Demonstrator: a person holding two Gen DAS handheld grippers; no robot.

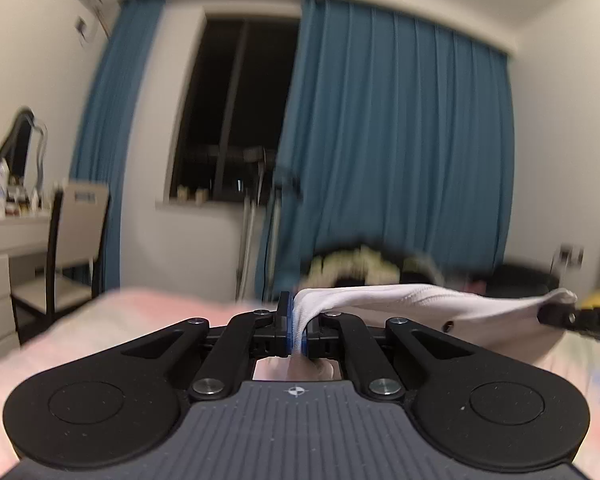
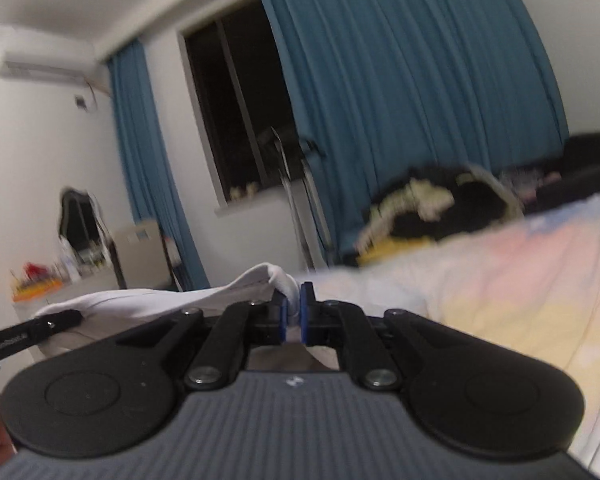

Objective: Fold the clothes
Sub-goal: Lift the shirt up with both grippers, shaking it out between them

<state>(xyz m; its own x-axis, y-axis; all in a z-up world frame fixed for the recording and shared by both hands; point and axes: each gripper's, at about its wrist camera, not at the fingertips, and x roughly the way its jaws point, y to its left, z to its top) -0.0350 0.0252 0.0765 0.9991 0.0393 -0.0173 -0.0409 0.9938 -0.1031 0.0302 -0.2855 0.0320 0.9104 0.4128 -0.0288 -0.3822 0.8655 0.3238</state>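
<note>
Both wrist views sit low over the bed (image 1: 140, 320), facing the window (image 1: 228, 112) and blue curtains (image 2: 400, 80), each glimpsing the other gripper sideways

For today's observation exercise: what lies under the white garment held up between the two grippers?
The white garment, pinched by the left gripper and right gripper, hangs over a bed with a pastel sheet. The sheet directly beneath it is hidden.

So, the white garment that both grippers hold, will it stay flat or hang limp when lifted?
Probably limp: the white garment bunches into folds where the left gripper pinches it. It sags slightly toward the right gripper, so it seems soft and light. Ribbed fabric between shut jaws looks unlikely to slip.
</note>
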